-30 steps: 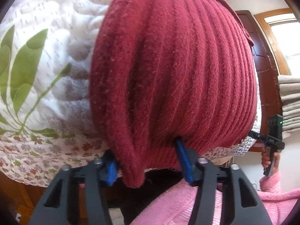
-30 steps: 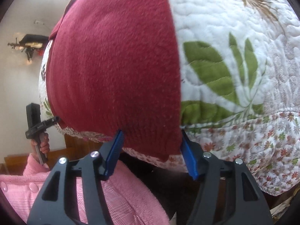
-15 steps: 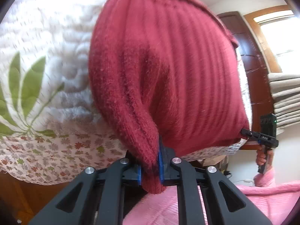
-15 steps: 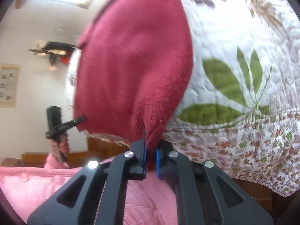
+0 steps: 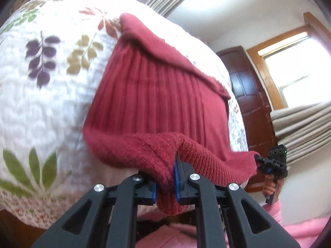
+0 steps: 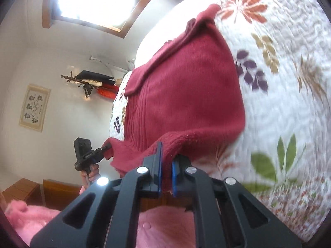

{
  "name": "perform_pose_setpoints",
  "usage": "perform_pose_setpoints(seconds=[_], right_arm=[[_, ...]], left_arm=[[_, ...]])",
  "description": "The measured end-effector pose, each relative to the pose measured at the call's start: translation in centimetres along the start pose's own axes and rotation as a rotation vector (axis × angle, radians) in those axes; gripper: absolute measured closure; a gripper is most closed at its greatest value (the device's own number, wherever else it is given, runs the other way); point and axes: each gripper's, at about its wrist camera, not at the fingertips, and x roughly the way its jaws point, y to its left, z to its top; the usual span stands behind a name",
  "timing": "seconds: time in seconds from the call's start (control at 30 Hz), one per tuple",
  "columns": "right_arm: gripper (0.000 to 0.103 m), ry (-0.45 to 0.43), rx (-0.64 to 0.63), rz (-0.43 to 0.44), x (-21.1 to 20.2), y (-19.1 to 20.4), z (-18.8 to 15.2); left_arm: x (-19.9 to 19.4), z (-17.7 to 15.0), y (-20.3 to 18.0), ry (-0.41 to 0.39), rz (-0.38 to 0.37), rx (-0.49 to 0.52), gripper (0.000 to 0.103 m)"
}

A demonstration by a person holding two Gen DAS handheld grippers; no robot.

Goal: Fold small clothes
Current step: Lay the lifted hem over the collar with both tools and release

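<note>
A dark red ribbed knit garment [image 5: 157, 95] lies spread on a white quilt with leaf prints [image 5: 41, 86], its collar at the far end. My left gripper [image 5: 165, 177] is shut on the garment's near hem at one corner, which is raised off the quilt. In the right wrist view the same red garment [image 6: 186, 95] fills the middle, and my right gripper [image 6: 166, 171] is shut on the opposite near corner. Each view shows the other gripper gripping the hem: the right gripper [image 5: 262, 162] and the left gripper [image 6: 103, 148].
The quilt's flowered border [image 6: 289, 198] hangs over the bed's near edge. A dark wooden door [image 5: 248, 86], window [image 5: 300, 62] and stacked folded cloth [image 5: 302, 128] stand beyond. A person's pink sleeve [image 6: 165, 223] is close below the grippers. A coat rack [image 6: 86, 80] hangs on the wall.
Both grippers went from open around the hem to shut on it, then lifted the near hem up and away from the quilt, so more of the garment and collar shows.
</note>
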Motion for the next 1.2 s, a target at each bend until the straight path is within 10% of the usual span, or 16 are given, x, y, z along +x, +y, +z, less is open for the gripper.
perform_pose_setpoints(seconds=[0.53,0.67,0.8,1.0,1.2], right_arm=[[0.095,0.057,0.160,-0.072,4.4,-5.8,8.5],[0.087,0.067,0.184,-0.068,4.1,-6.2,8.6],[0.052,0.011,0.127,-0.167,1.4,-5.8,8.9],[0.053,-0.029,-0.031,-0.280,-2.0,-3.4,9.1],[0.049,0.033,-0.195,-0.348,1.1,-0.2,9.0]], left_arm=[[6.4,6.7,4.6,0.003,-0.001,-0.175,0.088],[6.7,6.4,5.5,0.019,-0.039,-0.268,0.075],[3.7,6.3,6.0,-0.043,-0.042,-0.287,0.056],[-1.7,6.3,5.0,-0.164,0.122,-0.192,0.052],[0.2,7.2,1.4,-0.109,0.274,0.063,0.048]])
